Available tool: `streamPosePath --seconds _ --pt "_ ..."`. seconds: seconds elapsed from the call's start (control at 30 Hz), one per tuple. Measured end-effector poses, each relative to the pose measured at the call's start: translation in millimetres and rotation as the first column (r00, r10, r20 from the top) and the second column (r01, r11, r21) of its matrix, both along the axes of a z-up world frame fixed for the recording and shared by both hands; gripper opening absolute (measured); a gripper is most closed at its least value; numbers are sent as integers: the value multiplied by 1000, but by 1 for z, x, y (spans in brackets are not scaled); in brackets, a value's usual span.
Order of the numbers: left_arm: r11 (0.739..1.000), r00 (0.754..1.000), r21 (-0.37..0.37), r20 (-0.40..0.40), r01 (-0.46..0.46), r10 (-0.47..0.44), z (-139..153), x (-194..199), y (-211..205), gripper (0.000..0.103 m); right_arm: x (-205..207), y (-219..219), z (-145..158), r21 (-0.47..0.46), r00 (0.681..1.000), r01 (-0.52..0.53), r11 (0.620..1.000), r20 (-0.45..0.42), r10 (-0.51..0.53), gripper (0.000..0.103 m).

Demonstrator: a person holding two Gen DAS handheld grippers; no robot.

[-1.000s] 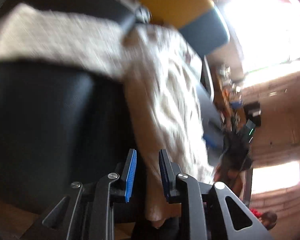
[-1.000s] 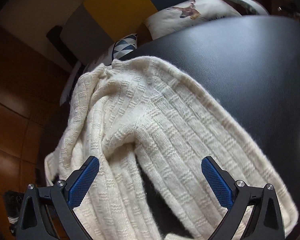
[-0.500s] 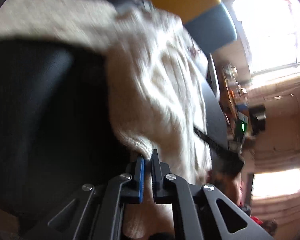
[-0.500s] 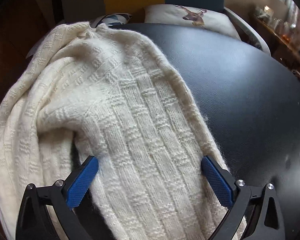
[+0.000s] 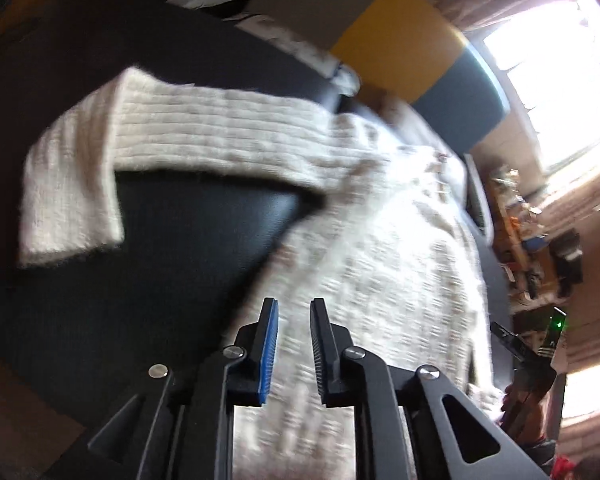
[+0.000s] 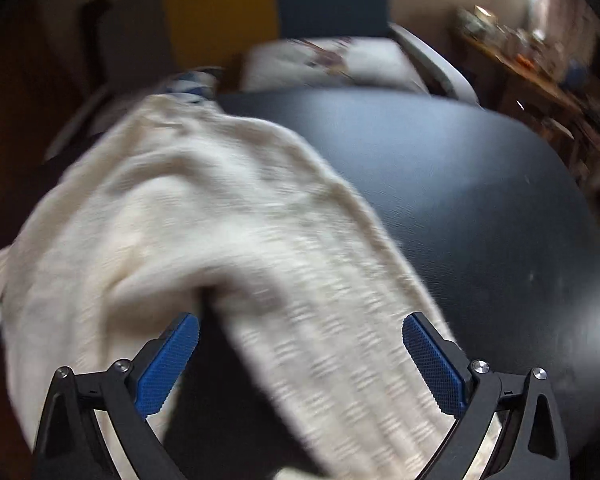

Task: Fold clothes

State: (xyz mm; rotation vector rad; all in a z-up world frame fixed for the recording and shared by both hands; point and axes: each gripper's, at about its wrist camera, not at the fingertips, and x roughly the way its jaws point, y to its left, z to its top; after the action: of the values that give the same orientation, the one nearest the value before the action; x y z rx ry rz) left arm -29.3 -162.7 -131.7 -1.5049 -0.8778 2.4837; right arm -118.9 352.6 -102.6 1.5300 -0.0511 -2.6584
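A cream knitted sweater [image 5: 380, 264] lies on the black table [image 5: 188, 248]. In the left wrist view one sleeve [image 5: 220, 136] stretches left, its cuff end [image 5: 68, 200] turned down. My left gripper [image 5: 294, 312] hovers over the sweater's body, its jaws a narrow gap apart with no cloth pinched between them. In the right wrist view the sweater [image 6: 188, 216] is bunched at the left of the table [image 6: 480, 200], with one sleeve [image 6: 340, 360] running down toward me. My right gripper [image 6: 300, 344] stands wide open astride that sleeve. Both views are motion-blurred.
Behind the table stands a seat back in yellow [image 5: 396, 40] and dark blue [image 5: 460, 100] panels, with patterned cushions [image 6: 332, 64] on it. A bright window [image 5: 560, 60] and a cluttered wooden shelf [image 6: 540, 80] are at the right. The other gripper's body, with a green light [image 5: 556, 324], shows at right.
Half a second ago my left gripper was shut on the sweater's edge; now its jaws are apart and the cloth lies flat on the table. The right gripper stayed open and shifted slightly.
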Motion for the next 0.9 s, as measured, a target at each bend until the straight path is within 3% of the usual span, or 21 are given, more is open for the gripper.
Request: streamPosePath --seconds 0.1,0.17,0.3,0.4,0.47,0.57,0.67,0.77,0.83,0.9 --pt "997 997 -2 -21 81 -81 4 2 18 15 30 -46 8 21 988 -147 989 -40 148 103" --pt "991 991 2 -20 131 -131 7 -8 31 15 46 -82 -5 145 976 -208 967 -39 216 103" --pt "977 977 5 -6 211 -211 0 -9 63 15 60 -121 -33 369 949 -300 880 20 315 102" --pt "956 955 -21 55 294 -292 -9 -4 90 15 62 -125 -52 426 935 -347 835 87 344 102" --pt "934 931 -31 100 356 -351 -20 -2 111 15 60 -113 -52 416 939 -338 844 88 333 102" --pt "910 912 -73 74 409 -404 -23 3 136 16 54 -91 -54 431 956 -292 854 118 267 102" --pt "897 895 -8 69 442 -441 -20 0 148 16 51 -72 -48 426 967 -252 869 144 210 102" --pt "914 914 37 12 404 -405 -3 -1 134 16 53 -64 -19 368 978 -208 906 95 185 102" --pt "940 942 62 -41 335 -333 12 -2 108 16 54 -71 12 225 974 -224 948 15 227 103" --pt "968 972 87 -49 234 -230 19 -4 69 17 55 -87 34 95 960 -272 958 -45 277 103"
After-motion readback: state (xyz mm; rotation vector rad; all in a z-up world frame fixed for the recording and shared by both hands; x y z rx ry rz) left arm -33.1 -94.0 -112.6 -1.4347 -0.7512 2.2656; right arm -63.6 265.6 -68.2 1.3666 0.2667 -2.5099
